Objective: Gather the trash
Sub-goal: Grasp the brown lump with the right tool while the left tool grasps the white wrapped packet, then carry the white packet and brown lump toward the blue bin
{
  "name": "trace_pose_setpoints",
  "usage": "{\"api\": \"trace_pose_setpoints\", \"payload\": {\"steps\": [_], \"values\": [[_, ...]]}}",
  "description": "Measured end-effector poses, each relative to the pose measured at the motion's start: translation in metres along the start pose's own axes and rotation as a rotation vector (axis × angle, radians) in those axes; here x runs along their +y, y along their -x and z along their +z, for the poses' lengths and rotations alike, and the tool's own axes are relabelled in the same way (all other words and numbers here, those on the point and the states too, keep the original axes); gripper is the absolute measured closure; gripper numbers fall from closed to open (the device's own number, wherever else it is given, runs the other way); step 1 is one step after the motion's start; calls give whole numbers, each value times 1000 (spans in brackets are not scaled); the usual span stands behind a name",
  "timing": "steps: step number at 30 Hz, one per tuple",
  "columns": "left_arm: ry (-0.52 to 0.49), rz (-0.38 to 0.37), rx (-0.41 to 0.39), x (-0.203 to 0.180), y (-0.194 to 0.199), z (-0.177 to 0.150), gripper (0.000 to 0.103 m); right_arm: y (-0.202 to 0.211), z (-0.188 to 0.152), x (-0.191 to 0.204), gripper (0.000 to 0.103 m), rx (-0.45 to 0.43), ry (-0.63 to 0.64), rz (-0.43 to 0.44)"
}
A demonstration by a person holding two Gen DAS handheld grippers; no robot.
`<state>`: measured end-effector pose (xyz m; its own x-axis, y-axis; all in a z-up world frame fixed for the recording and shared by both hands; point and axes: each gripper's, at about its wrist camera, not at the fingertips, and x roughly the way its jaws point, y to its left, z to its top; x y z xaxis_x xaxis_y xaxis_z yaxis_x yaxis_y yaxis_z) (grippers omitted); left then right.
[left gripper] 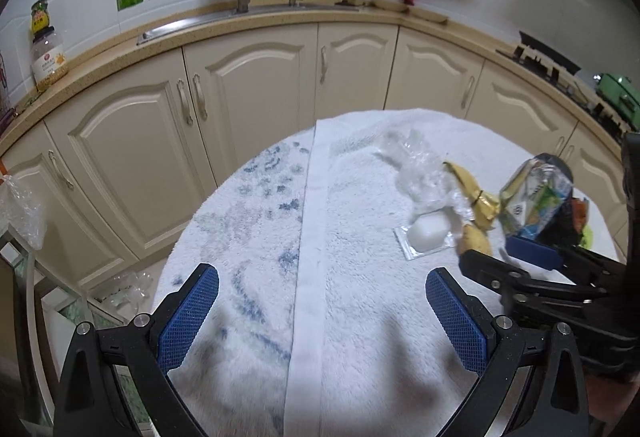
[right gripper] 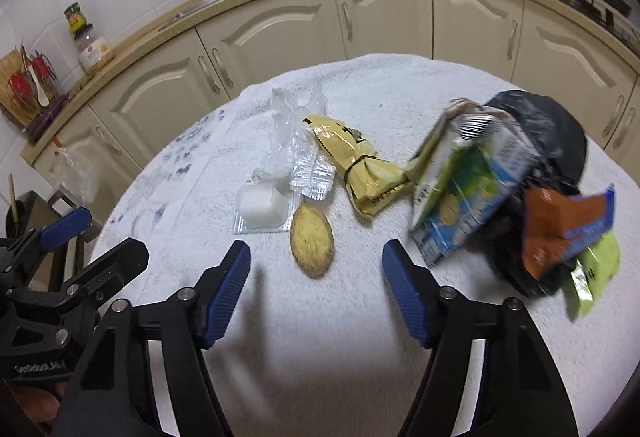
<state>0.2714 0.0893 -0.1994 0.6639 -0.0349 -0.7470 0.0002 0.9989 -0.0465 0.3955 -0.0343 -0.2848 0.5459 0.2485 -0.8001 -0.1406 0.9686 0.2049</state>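
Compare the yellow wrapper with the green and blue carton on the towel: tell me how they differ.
The yellow wrapper is soft, crumpled film; the green and blue carton is a stiffer box with flattened sides. The wrapper is the smaller; the carton looks much bigger. The wrapper lies flat on the white towel; the carton is tilted up against the black bag. Both are empty packaging on the towel, and neither gripper holds them.

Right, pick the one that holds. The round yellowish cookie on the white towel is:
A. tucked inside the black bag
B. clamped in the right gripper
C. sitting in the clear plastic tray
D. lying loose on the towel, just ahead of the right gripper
D: in the right wrist view the cookie lies bare on the towel, ahead of the open right gripper, untouched by either pad.
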Motion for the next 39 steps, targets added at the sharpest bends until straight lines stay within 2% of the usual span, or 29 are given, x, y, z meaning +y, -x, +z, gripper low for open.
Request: {"api": "trace_pose_setpoints", "payload": {"steps": [2, 3, 5, 9, 15, 18, 21, 22, 24, 25, 32, 39], "values": [[-5, -7, 14, -2, -12, 3, 1, -10, 0, 2, 50, 7, 34, -24], [-11, -10, 19, -4, -18, 5, 1, -11, 0, 4, 63, -7, 59, -45], [-23, -19, 22, -10, -28, 9, 1, -11, 2, 1, 79, -10, 70, -51], [-38, -41, 34, -23, -45, 13, 3, -9, 1, -6, 79, -11, 68, -23], [-68, -95, 59, -43, -68, 23, 6, 12, -5, -32, 79, -20, -26, 41], [-74, -120, 72, -54, -81, 26, 9, 24, -10, -41, 79, -31, -52, 40], [-91, -108, 103, -62, -102, 30, 29, 31, -13, -48, 79, -30, -77, 45], [-110, -80, 82, -64, -105, 31, 33, 33, -15, -50, 79, -30, -77, 42], [-108, -88, 71, -64, -106, 32, 51, 36, -17, -52, 79, -29, -83, 47], [-95, -104, 69, -61, -106, 33, 64, 39, -18, -52, 79, -32, -84, 47], [-47, -124, 61, -46, -99, 14, 65, 50, -27, -57, 79, -47, -105, 58], [-52, -135, 14, -45, -62, -3, 65, 80, -41, -68, 79, -83, -133, 52]]}}
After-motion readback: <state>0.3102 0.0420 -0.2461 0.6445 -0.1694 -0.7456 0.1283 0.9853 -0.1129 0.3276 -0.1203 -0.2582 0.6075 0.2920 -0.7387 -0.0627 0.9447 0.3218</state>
